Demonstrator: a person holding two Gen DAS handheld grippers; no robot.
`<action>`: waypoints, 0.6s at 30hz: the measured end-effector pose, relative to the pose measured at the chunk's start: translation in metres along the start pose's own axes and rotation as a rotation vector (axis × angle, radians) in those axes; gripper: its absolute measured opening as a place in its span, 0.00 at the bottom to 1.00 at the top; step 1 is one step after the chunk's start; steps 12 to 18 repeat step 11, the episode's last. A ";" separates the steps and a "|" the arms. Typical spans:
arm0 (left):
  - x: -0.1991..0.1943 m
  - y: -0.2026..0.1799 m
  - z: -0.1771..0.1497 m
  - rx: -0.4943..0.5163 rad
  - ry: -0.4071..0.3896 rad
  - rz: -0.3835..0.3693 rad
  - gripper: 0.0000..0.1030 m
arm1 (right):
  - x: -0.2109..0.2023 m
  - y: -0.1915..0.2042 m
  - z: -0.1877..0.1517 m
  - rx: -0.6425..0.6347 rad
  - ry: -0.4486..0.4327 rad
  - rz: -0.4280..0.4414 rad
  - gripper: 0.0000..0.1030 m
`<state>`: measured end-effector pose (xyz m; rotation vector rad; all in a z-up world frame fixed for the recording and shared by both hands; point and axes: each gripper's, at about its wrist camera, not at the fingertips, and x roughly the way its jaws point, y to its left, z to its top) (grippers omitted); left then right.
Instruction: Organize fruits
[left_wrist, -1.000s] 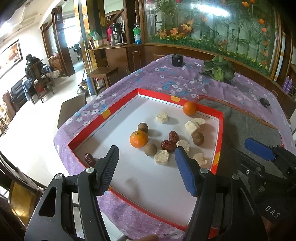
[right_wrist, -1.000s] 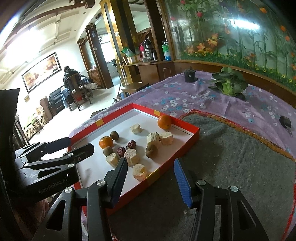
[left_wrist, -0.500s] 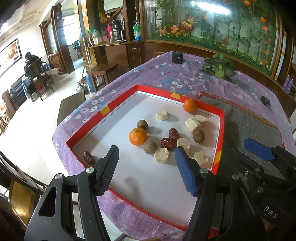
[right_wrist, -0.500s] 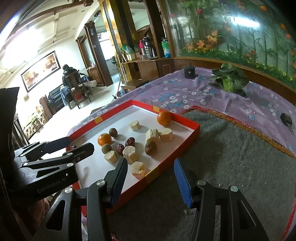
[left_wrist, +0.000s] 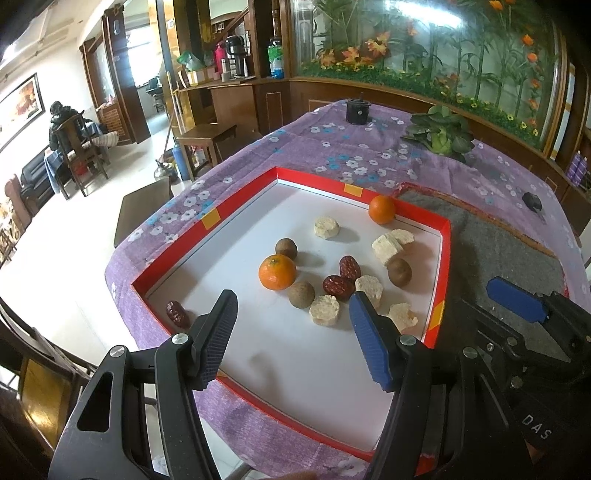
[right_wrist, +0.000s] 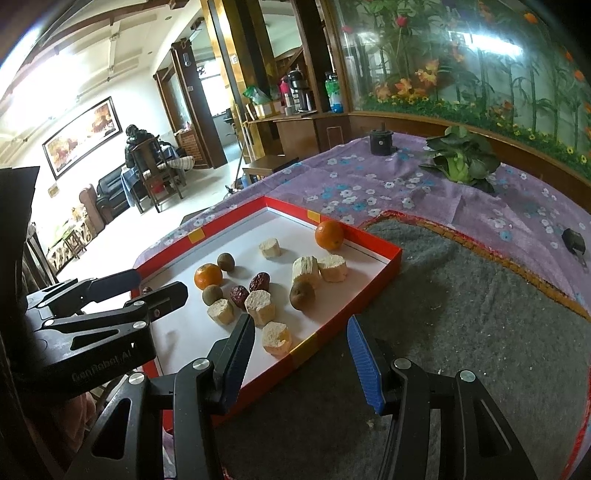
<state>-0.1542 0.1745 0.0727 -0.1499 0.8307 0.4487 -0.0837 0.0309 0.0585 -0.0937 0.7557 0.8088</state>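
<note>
The left hand-held gripper (left_wrist: 291, 332) hangs at the bottom of the frame over the red tray (left_wrist: 236, 206), its fingers spread and holding nothing. The right hand-held gripper (right_wrist: 301, 349) is also spread and empty, above the tray's lower right wall and the grey mat (right_wrist: 480, 314).

In the tray's centre lie an orange (left_wrist: 277, 272), two red dates (left_wrist: 342, 277), brown round fruits (left_wrist: 301, 294) and pale cut pieces (left_wrist: 325, 310), close together. A second orange (left_wrist: 382, 209) sits against the tray's upper right wall. One date (left_wrist: 176, 313) lies alone at the lower left corner.

On the tabletop (left_wrist: 332, 147), upper right, stand a leafy vegetable (left_wrist: 441, 134) and a black cup (left_wrist: 357, 110).
</note>
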 end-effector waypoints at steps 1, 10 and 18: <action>0.000 0.001 0.001 -0.002 -0.001 0.002 0.62 | 0.000 0.000 0.000 0.001 0.000 0.000 0.49; 0.002 0.007 0.003 -0.028 -0.021 0.023 0.62 | 0.002 -0.001 0.000 -0.003 0.008 0.001 0.49; 0.001 0.007 0.003 -0.033 -0.018 0.018 0.62 | 0.001 -0.001 -0.001 -0.003 0.007 -0.002 0.49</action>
